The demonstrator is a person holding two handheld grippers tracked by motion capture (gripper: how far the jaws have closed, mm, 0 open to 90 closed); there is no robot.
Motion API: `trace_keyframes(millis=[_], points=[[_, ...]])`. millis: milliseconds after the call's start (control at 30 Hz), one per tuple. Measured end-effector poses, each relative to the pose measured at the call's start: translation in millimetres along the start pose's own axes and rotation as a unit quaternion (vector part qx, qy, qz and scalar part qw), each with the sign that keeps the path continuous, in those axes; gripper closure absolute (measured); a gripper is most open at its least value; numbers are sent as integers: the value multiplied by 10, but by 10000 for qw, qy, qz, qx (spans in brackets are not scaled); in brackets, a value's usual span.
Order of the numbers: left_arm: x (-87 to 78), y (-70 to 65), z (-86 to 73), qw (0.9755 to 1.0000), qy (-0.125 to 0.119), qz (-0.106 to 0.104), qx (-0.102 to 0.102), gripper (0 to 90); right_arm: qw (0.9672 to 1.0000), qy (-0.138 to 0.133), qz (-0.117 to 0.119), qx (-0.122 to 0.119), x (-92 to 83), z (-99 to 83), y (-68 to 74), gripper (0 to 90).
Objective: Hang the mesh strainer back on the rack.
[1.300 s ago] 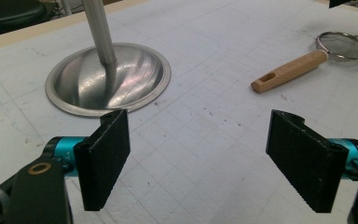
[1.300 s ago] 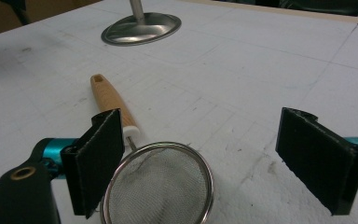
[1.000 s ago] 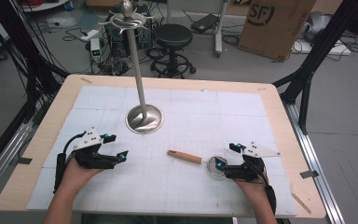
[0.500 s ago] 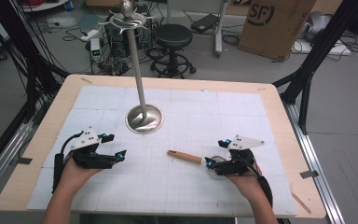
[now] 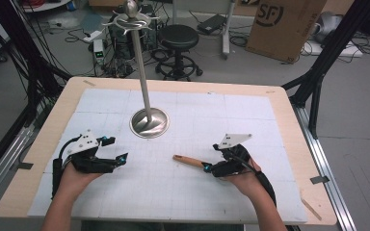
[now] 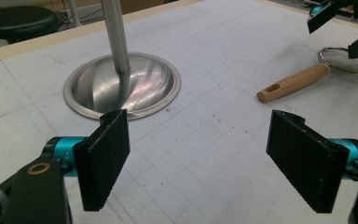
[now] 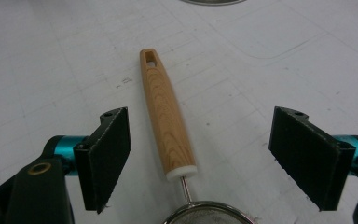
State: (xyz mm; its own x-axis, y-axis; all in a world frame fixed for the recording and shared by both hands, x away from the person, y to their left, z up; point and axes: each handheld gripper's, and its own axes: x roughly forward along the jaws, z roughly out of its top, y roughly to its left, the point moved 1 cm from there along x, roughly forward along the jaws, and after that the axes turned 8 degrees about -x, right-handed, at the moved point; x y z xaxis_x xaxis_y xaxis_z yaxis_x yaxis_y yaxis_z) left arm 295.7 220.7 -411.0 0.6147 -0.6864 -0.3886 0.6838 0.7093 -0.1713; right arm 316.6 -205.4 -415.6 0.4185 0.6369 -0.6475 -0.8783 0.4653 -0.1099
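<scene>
Holding both grippers low over the white mat (image 5: 183,192), I have the left gripper (image 5: 120,159) in the lower left of the high view and the right gripper (image 5: 211,168) at lower centre-right, each in one of my hands. My left gripper's jaws stand wide apart with nothing between them; in the left gripper view they frame bare mat, with the stand (image 6: 121,84) at upper left of that frame, its shiny round base flat on the mat and its pole rising out of the top edge. My right gripper's jaws are also spread wide and grip nothing. In the right gripper view the strainer (image 7: 168,121) lies flat on the mat between the two jaws without touching either: its wooden handle runs from the bottom centre up toward the upper middle of the frame, the end with the hanging hole farthest from me, a white collar and thin wire joining it to the mesh ring at the bottom edge. In the high view the strainer (image 5: 189,160) lies just left of my right gripper, handle pointing toward the left, below and to the right of the stand (image 5: 149,122), which stands in the middle of the table (image 5: 289,110). In the left gripper view the strainer (image 6: 298,81) sits at upper right, with the right gripper (image 6: 340,28) above its ring.
</scene>
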Motion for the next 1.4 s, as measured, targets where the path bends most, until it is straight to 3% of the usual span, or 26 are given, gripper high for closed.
trace_keyframes(millis=[100, 433, 533, 700, 1133, 1267, 1400], points=[[2, -3, 0, 10000, -2, -28, -3, 220, 9997, 181, 162, -29, 52, 38, -5, 257], [4, -1, 0, 10000, 3, -27, -10, 220, 9969, 665, 386, -136, 170, 83, 16, 265], [5, -1, 0, 10000, 9, -30, 1, 220, 9946, 843, 480, -367, 198, 95, 30, 318], [4, 0, -1, 10000, 17, -26, -9, 220, 9906, 1172, 411, -573, 232, 131, 40, 361], [16, -3, -6, 10000, 59, -27, 4, 220, 9849, 1545, 535, -568, 286, 117, 32, 531], [19, -4, -8, 10000, 74, -33, 1, 221, 9816, 1710, 578, -631, 325, 112, 40, 583], [20, -4, -8, 10000, 81, -33, 1, 221, 9812, 1725, 622, -608, 333, 119, 46, 650]])
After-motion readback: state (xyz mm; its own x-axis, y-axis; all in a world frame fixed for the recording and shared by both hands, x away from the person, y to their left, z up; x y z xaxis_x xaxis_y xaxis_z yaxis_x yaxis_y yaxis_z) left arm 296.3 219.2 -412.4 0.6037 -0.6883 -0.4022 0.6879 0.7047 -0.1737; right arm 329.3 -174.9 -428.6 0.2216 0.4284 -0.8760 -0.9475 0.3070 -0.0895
